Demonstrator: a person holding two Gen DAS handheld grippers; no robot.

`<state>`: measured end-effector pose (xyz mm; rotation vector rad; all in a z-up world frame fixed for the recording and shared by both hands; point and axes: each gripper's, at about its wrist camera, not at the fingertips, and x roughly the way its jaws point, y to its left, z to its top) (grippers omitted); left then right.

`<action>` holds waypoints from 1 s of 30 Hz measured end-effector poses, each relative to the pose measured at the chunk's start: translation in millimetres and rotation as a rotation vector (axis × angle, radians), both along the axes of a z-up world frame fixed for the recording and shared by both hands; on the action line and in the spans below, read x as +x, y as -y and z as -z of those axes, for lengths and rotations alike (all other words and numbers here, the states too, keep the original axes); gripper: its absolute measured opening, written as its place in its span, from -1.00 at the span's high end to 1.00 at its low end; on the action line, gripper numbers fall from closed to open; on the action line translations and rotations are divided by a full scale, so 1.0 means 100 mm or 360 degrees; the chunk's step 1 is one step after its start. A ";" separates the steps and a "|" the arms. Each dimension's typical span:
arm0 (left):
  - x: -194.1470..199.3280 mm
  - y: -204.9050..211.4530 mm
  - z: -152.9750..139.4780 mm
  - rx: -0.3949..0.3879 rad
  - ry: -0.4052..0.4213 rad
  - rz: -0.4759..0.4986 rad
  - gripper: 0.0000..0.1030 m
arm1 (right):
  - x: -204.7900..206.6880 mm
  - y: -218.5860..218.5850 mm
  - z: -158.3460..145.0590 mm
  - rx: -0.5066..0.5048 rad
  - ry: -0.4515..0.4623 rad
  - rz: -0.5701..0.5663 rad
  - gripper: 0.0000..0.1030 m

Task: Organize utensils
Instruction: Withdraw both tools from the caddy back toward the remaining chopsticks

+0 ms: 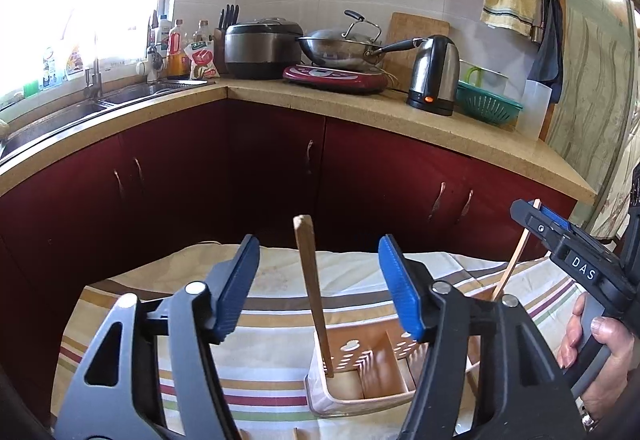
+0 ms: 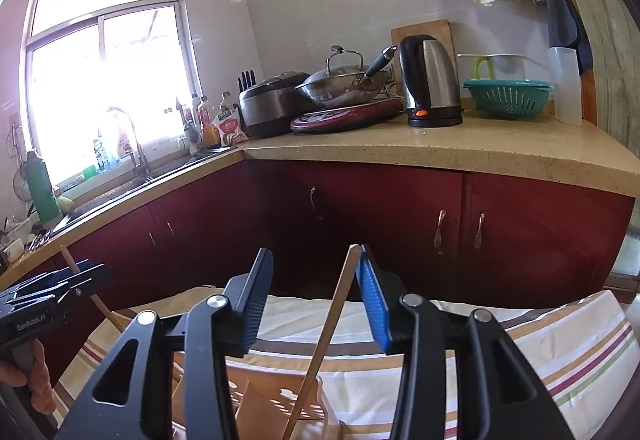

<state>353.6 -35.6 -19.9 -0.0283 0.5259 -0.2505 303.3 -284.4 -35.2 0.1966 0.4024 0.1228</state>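
Note:
A tan plastic utensil holder [image 1: 362,354] [image 2: 276,396] with a perforated wall and dividers sits on the striped tablecloth [image 1: 248,388]. One wooden chopstick [image 1: 310,292] stands in its left compartment, upright between the pads of my left gripper [image 1: 319,244]; neither pad touches it, and the jaws are open. A second chopstick [image 2: 330,324] leans out of the holder inside my right gripper [image 2: 316,252]; its top rests by the right pad, the left pad is well clear, so the jaws are open. Each gripper shows in the other's view: right gripper [image 1: 528,212], left gripper [image 2: 100,274].
Behind the table run dark red cabinets [image 1: 280,168] under a beige L-shaped counter [image 2: 480,148]. On it stand a kettle [image 1: 434,74], a wok [image 1: 344,48], a rice cooker [image 1: 260,48] and a green colander [image 2: 506,98]. A sink [image 1: 80,108] lies at the left.

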 end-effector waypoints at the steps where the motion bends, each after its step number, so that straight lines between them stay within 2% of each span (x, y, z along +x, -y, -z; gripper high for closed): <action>1: -0.02 0.00 -0.01 0.0003 0.0006 -0.0003 -0.30 | -0.02 0.00 -0.01 -0.0005 0.0008 0.0002 0.07; 4: -0.12 0.00 -0.07 0.0022 0.0051 -0.0024 -0.49 | -0.11 0.01 -0.07 -0.0029 0.0040 0.0008 0.04; 10: -0.40 -0.01 -0.20 0.0069 0.0158 -0.0068 -0.72 | -0.35 0.03 -0.18 -0.0074 0.0107 0.0029 -0.14; 15: -0.49 -0.02 -0.18 0.0092 0.0148 -0.0084 -0.72 | -0.44 0.06 -0.17 -0.0081 0.0093 0.0038 -0.14; 19: -0.70 -0.09 -0.15 0.0083 0.0163 -0.0119 -0.75 | -0.69 0.11 -0.16 -0.0093 0.0118 0.0059 -0.14; 24: -1.06 -0.20 0.01 0.0047 0.0174 -0.0164 -0.76 | -1.12 0.20 0.06 -0.0106 0.0077 0.0085 -0.14; 30: -1.57 -0.31 0.41 0.0011 0.0157 -0.0236 -0.76 | -1.74 0.31 0.48 -0.0184 0.0034 0.0188 -0.14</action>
